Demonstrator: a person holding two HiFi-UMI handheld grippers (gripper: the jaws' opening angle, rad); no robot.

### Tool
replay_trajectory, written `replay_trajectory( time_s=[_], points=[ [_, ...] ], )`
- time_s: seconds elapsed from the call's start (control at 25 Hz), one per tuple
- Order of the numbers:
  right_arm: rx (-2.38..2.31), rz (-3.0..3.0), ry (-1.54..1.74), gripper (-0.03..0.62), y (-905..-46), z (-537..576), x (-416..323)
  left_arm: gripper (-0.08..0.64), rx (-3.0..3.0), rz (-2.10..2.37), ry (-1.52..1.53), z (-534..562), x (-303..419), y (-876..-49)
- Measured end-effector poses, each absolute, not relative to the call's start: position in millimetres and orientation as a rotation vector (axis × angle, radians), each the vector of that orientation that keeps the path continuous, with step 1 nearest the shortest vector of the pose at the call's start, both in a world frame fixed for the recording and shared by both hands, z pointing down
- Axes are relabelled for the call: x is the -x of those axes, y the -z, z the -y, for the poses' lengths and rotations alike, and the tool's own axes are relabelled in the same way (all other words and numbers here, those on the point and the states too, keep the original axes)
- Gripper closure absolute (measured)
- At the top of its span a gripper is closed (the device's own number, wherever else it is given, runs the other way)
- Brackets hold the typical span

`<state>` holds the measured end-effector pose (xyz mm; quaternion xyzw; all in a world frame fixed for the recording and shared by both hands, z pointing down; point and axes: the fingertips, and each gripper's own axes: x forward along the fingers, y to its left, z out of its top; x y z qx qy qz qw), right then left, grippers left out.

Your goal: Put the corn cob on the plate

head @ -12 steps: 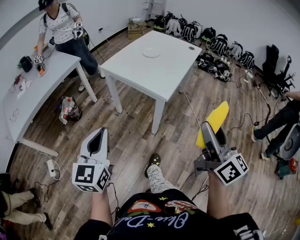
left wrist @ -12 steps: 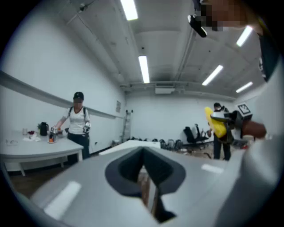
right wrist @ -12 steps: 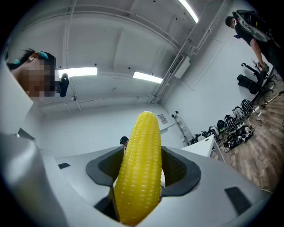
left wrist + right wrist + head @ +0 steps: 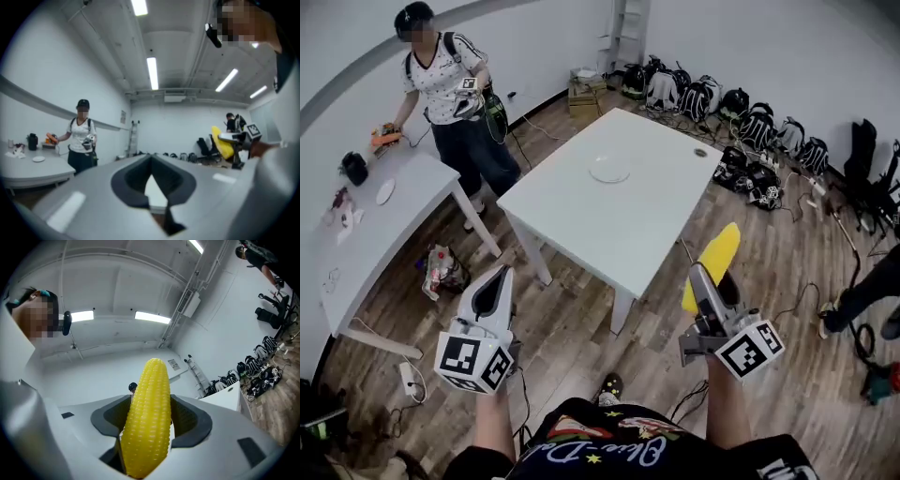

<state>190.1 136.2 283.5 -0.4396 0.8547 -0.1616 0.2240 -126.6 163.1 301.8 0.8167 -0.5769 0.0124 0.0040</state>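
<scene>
While right gripper (image 4: 704,281) clamps the yellow kernelled corn cob (image 4: 713,260), left gripper (image 4: 492,284) closed empty, carry it above the round white plate (image 4: 608,169) near the white table's (image 4: 581,225) far corner; lower before releasing.

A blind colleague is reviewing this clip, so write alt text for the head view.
The right gripper holds a yellow corn cob pointing ahead over the wooden floor, not yet at the white table bearing the white plate. The left gripper is shut and empty. Another person stands by a second table at upper left.
</scene>
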Motion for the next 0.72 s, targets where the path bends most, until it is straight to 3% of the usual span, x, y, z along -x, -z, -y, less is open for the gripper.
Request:
replay_trajectory(
  time_s=[0.72],
  points=[
    [1.235,-2.642,0.445,0.322,-329,165,-87,0.561,-2.727,1.648,-0.143,108,75,-329]
  ],
)
